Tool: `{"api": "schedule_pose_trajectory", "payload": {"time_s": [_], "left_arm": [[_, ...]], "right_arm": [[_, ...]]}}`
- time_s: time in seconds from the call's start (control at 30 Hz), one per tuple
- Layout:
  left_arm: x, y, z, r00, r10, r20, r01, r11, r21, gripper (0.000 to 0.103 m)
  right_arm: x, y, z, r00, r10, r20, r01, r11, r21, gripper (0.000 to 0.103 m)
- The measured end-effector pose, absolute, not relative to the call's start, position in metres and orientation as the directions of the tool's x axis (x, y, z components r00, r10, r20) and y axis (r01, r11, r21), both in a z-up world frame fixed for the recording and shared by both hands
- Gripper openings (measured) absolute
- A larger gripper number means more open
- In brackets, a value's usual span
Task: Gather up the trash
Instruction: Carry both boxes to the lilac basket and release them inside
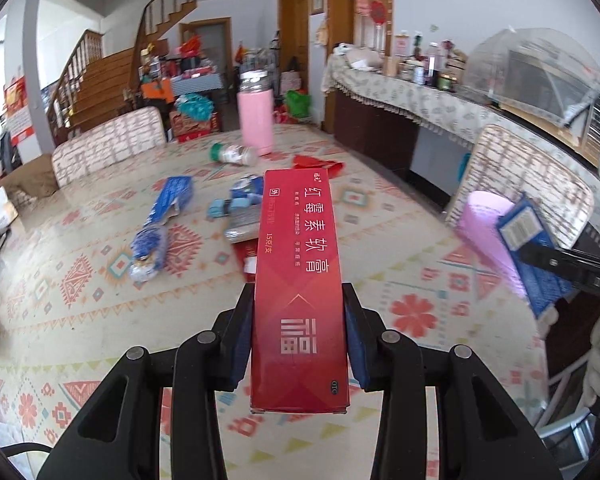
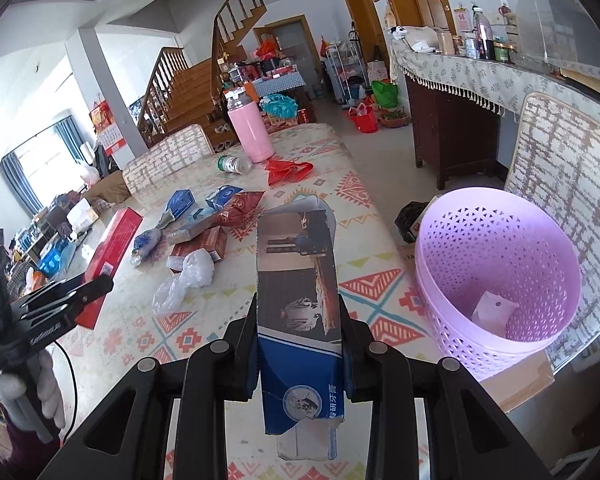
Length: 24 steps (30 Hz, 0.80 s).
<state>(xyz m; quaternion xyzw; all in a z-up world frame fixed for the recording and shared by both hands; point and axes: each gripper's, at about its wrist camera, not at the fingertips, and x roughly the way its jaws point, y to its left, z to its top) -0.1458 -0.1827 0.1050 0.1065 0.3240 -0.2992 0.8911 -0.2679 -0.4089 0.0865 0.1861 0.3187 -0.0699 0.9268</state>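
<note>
Left tool [image 1: 298,344] pinching long red carton [image 1: 300,280] – white lettering, right tool [image 2: 300,344] pinching torn blue box [image 2: 300,320]

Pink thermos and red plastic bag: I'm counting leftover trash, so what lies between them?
Nothing; in the right wrist view the pink thermos and red plastic bag sit close together, with only bare tablecloth between.

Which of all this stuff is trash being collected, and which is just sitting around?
Part of the job:
- red box, held in left jaws
- blue box, held in right jaws
- purple basket
- crumpled plastic bag
- red wrapper

Just lying about:
- pink flask
- chairs
- counter clutter
</note>
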Motion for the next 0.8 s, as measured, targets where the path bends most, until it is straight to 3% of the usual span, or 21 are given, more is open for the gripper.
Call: {"api": "schedule_pose_trajectory", "payload": {"time_s": [0.47,0.8], "left_arm": [[-0.178,-0.234,0.112,0.542,-0.52,-0.661,0.688,0.725,-0.006,0.039],[-0.179,-0.31,0.112,0.46,-0.569,-0.682,0.766,0.642,-0.02,0.039]], "right_arm": [[-0.309,-0.447,0.086,0.817,-0.034,-0.575,0.289,0.888,0.357,0.033],[-0.333,-0.508,0.089,0.823,-0.127,-0.554,0.381,0.847,0.371,0.033]]}}
